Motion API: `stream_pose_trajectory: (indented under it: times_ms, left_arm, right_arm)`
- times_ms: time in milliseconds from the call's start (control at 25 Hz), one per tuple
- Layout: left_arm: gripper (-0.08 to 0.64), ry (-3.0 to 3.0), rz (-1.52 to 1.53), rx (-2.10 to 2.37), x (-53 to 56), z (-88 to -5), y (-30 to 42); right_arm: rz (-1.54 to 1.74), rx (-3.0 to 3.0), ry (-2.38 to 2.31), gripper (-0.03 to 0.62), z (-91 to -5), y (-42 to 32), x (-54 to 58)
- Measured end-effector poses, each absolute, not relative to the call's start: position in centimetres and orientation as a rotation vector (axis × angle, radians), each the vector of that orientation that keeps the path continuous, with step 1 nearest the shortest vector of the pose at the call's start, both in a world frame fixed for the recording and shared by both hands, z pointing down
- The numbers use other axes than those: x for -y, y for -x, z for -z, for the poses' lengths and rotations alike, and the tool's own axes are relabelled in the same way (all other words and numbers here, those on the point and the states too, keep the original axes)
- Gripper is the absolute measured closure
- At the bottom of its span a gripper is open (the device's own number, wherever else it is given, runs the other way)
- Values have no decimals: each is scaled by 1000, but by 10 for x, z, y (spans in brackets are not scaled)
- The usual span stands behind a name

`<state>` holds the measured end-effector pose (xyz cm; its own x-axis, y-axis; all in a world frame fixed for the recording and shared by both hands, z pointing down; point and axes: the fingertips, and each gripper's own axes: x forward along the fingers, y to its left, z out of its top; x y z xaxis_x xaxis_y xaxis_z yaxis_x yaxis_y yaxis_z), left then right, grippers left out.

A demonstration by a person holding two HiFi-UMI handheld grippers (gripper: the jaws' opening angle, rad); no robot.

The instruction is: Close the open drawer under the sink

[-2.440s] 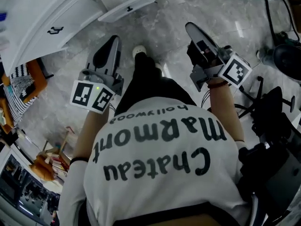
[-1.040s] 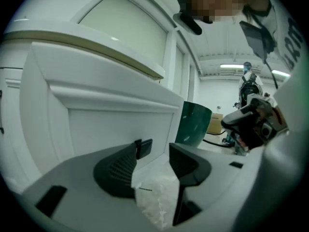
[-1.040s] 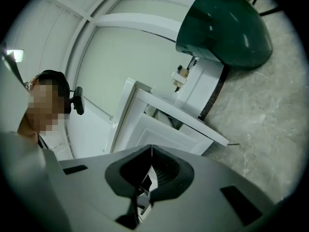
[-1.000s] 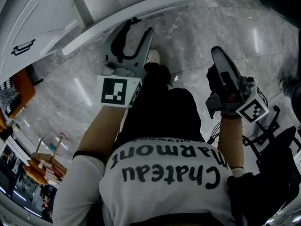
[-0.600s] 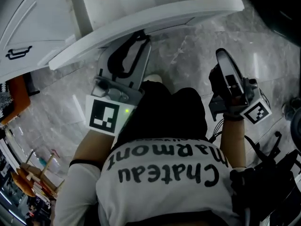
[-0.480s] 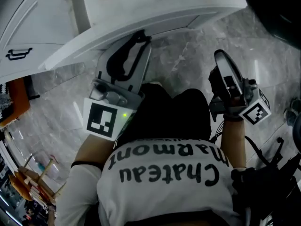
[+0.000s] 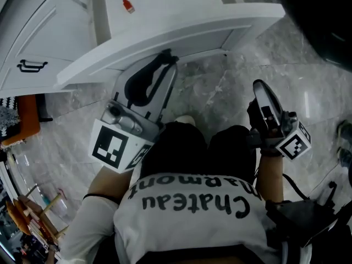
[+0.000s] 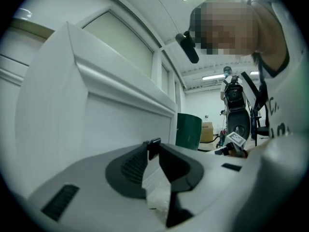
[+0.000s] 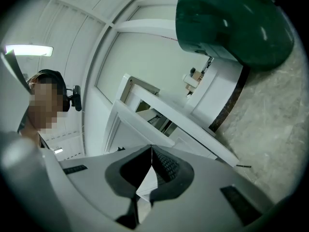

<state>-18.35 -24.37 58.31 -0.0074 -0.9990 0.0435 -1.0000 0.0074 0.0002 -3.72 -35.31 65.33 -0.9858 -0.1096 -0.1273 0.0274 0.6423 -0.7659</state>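
Left tongs: narrow. The jaws have just been closing and are now pinched at the tips on a small dark handle on the drawer front. Right tongs: tips together with nothing between them, hanging free over the marble floor and touching nothing.

Risks, as I judge them:
- The hold is at the very tips on a small handle. A push angled off the drawer's line of travel could slip the tips off and send them skidding across the white panel.
- If the tongs stay clamped while I push, any twist of my wrist goes into the handle and could rack the drawer on its runners, so it binds short of closed.
- A hard shove could slam the front against the cabinet. A steady push is wanted.
- The right tongs are idle and low. If they drift toward 11 o'clock they could foul the right end of the front.

Position: the drawer stands pulled out from the cabinet, and the right gripper view shows a dark gap behind its front. In the head view the front runs across the upper frame. It lies at 12 o'clock of the left tongs and in contact with them, at about mid-width. From the right tongs it lies at 11 o'clock, near but apart.
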Motion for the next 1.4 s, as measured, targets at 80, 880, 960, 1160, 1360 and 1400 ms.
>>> stream_pose_trajectory:
  times_ms: [80,880,960,1160,1360,1400]
  left_arm:
    - [483,-2196,-40,2206,244,-583,184]
    - [485,-2230,2,2243,256,-580,212]
    - [485,-2198,53,2234,258,-582,218]
    - [485,-2201,42,2252,264,-580,224]
    - [485,-2168,92,2254,271,-580,233]
    - [485,-2161,104,2254,272,-580,235]
  right_arm:
    - [1280,-2661,112,581,-663,40,359]
    - [1193,-2813,232,581,-676,38,343]
    - [1122,-2938,249,581,-681,43,342]
    - [1053,-3072,176,581,-684,72,334]
    - [935,-3193,138,581,-683,105,330]
    - [918,-3208,134,581,-683,110,331]
